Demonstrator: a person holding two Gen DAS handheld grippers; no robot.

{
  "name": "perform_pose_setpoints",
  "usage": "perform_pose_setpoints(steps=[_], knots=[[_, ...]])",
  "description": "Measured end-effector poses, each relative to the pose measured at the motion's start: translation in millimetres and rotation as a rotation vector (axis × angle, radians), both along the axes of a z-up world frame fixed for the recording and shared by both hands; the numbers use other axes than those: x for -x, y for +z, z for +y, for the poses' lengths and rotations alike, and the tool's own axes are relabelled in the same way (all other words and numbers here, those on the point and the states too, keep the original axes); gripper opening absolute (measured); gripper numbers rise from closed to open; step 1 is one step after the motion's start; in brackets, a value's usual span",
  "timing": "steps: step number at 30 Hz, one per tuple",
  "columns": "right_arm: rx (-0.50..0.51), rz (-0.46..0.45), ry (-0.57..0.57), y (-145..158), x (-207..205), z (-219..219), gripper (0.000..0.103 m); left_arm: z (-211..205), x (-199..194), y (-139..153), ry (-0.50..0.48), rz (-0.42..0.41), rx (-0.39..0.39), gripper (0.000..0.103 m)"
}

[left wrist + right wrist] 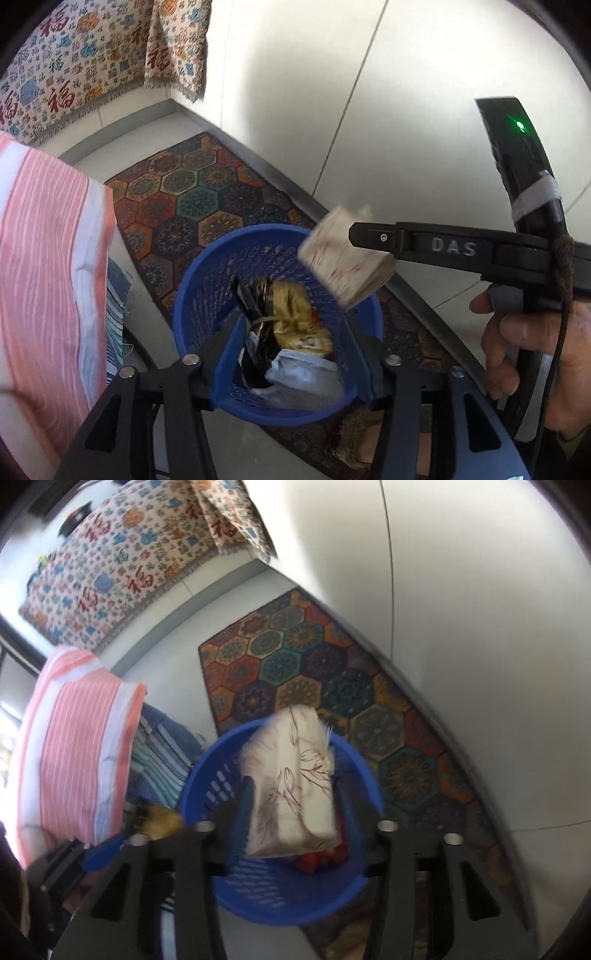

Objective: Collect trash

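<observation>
Left gripper [291,363] spread wide, jaws straddling the blue basket [199,291] with wrappers [291,321] lying inside it between them. Right gripper [291,819] pinches a floral tissue pack [295,786] between its jaws, held above the basket [291,897] opening. Patterned rug [332,675] lies beyond the jaws; striped pink pillow [74,746] off to their left.
</observation>
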State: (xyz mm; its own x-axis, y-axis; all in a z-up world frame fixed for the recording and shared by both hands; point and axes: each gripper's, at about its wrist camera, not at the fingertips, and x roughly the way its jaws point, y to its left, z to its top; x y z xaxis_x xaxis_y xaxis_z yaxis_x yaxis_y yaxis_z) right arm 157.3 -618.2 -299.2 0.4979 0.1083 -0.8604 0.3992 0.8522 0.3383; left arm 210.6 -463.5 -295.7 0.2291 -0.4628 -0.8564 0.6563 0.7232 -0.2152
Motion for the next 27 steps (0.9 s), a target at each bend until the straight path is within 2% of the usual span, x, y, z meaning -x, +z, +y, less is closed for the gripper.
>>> perform_pose_setpoints(steps=[3,6,8,11,12,14,17,18,23,27], knots=[[0.002,-0.025,-0.044,4.0,11.6,-6.4,0.071,-1.0,-7.8,0.2,0.016,0.023,0.006,0.058],[0.026,-0.047,-0.103,22.8,22.2,-13.1,0.077,5.3,-4.1,17.9,0.010,-0.018,0.040,0.060],[0.053,-0.076,-0.124,45.8,32.0,-13.5,0.082,8.5,2.7,36.7,0.007,-0.063,0.051,0.066],[0.066,-0.116,-0.129,78.5,47.7,-9.8,0.100,15.4,16.4,73.1,0.002,-0.116,0.086,0.078],[0.070,-0.127,-0.124,89.3,54.1,-7.8,0.102,19.1,22.4,84.9,-0.002,-0.129,0.098,0.084],[0.084,-0.130,-0.105,108.2,67.9,1.2,0.102,27.4,34.7,107.3,-0.014,-0.149,0.114,0.086],[0.128,-0.105,-0.082,131.2,94.4,23.7,0.103,37.1,47.6,125.1,-0.021,-0.144,0.078,0.101],[0.148,-0.091,-0.077,137.3,104.0,32.9,0.103,42.2,53.4,129.6,-0.015,-0.149,0.071,0.103],[0.276,-0.058,-0.083,158.1,152.9,78.4,0.103,67.8,83.8,141.7,0.004,-0.210,0.001,0.103],[0.286,-0.041,-0.072,163.3,177.9,97.7,0.103,85.3,106.7,148.8,0.006,-0.267,-0.047,0.103]])
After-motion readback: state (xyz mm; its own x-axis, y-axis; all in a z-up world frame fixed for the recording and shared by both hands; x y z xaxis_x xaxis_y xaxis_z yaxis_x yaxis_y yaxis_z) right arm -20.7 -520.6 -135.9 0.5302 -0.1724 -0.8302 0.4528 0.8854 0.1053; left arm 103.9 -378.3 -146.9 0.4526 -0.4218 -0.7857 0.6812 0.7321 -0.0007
